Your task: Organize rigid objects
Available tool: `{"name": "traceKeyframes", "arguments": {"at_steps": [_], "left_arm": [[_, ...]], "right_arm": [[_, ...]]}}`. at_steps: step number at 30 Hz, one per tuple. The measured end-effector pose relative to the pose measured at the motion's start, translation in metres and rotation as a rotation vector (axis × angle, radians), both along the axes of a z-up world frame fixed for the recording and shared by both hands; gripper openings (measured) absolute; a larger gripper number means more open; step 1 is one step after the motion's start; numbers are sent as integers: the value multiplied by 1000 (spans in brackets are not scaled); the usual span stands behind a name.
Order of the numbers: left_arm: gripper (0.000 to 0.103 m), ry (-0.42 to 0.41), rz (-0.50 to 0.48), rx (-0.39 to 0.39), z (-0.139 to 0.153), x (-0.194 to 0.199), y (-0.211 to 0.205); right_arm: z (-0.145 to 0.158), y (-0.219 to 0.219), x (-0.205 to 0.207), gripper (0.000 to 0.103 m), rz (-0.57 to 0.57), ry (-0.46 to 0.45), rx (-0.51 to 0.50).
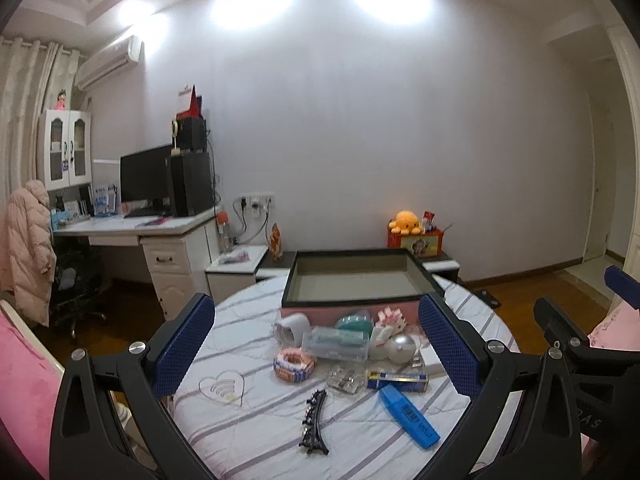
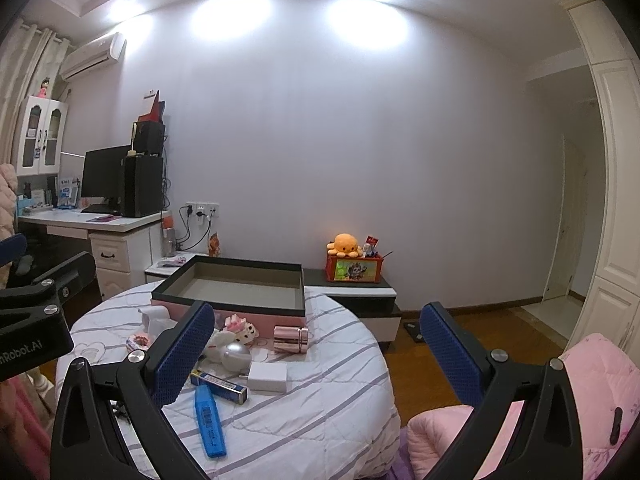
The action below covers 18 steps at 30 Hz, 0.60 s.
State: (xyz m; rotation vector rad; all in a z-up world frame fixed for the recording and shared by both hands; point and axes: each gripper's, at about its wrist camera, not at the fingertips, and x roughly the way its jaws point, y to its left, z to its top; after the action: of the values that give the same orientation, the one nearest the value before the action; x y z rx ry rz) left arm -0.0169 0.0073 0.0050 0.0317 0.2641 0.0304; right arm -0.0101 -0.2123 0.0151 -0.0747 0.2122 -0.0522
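A round table with a striped white cloth [image 1: 248, 432] holds an open pink box with a black rim [image 1: 352, 302], also in the right wrist view [image 2: 224, 304]. In front of it lie several small things: a blue highlighter [image 1: 408, 416] [image 2: 209, 420], a black hair clip [image 1: 314, 424], a pink roll [image 1: 294, 364], a clear plastic case [image 1: 336, 344], a silver ball [image 1: 400, 348] [image 2: 236, 356], a white charger [image 2: 268, 376] and a rose-gold cylinder [image 2: 291, 338]. My left gripper [image 1: 316, 348] is open and empty above the table's near side. My right gripper [image 2: 316, 356] is open and empty over the table's right edge.
A white desk with a black monitor [image 1: 146, 180] stands at the left. A low cabinet behind the table carries a red box with an orange plush octopus [image 1: 406, 222]. A pink padded chair [image 2: 592, 384] is at the right, wooden floor [image 2: 448, 364] beyond the table.
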Motion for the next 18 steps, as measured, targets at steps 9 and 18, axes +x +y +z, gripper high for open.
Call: {"name": "traceKeyframes", "arguments": {"at_steps": [9, 18], "left_arm": [[103, 160, 25, 30, -24, 22, 2], [103, 410, 68, 25, -82, 59, 15]], "right_arm": [[-21, -2, 27, 103, 47, 153, 22], [-64, 20, 58, 103, 144, 341, -43]]}}
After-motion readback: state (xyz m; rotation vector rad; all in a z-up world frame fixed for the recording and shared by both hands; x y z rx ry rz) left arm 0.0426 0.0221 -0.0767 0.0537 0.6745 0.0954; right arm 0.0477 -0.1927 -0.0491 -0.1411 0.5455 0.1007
